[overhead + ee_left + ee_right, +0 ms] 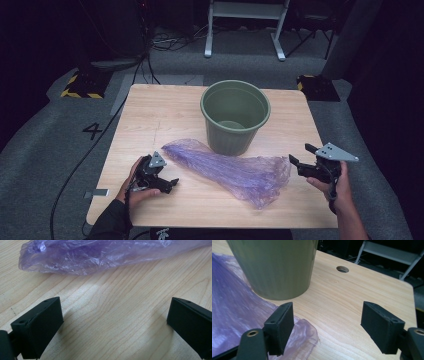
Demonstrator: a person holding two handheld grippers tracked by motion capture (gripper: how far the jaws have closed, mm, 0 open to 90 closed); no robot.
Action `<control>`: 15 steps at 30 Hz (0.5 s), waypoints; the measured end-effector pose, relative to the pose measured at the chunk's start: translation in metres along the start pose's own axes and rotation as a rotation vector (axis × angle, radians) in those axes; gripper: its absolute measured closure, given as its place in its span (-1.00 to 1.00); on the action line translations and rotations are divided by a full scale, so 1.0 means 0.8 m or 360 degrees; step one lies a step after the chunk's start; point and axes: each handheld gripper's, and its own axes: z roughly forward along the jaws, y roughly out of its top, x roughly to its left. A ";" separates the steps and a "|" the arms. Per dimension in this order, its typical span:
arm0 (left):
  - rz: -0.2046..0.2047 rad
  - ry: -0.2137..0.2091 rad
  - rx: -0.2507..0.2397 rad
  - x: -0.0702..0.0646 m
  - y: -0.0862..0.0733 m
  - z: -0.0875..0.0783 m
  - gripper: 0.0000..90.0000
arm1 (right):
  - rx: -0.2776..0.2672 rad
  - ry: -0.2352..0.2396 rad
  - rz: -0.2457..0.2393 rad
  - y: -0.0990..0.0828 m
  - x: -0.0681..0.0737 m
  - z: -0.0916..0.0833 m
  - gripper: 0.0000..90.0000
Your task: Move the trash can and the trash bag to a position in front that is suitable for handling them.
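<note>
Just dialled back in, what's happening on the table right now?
A person holds a two-jaw gripper in each hand at a light wooden table. A crumpled purple translucent plastic bag lies flat in front of a green ribbed plastic bucket, which stands upright and looks empty. The left gripper rests low by the bag's left end, jaws open, nothing between them. The right gripper hovers at the bag's right end, jaws open, not holding it. The bag is not yet in the bucket.
</note>
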 end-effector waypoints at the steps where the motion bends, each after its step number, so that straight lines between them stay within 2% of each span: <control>1: 0.0000 0.0000 -0.0003 0.000 0.000 0.000 -1.00 | -0.0001 0.0016 0.0018 0.001 -0.001 -0.001 -0.40; 3: 0.0000 -0.0003 -0.0004 0.000 0.000 0.001 -1.00 | -0.0030 0.0047 0.0022 0.004 0.002 -0.006 -0.40; 5: 0.0003 -0.0001 -0.0002 -0.001 0.001 0.001 -1.00 | -0.0058 0.0133 0.0023 0.007 0.007 -0.009 -0.40; 9: 0.0001 -0.0005 0.0000 -0.001 0.001 0.001 -1.00 | -0.0070 0.0241 0.0006 0.012 0.026 -0.011 -0.40; 13: 0.0005 -0.0006 0.0000 -0.001 0.001 0.001 -1.00 | -0.0103 0.0404 0.0015 0.015 0.055 -0.016 -0.42; 14: 0.0005 -0.0007 0.0000 -0.001 0.001 0.001 -1.00 | -0.0088 0.0459 0.0010 0.013 0.067 -0.015 -0.43; 15: 0.0006 -0.0007 0.0000 -0.001 0.001 0.001 -1.00 | -0.0061 0.0466 -0.0029 0.011 0.078 -0.014 -0.44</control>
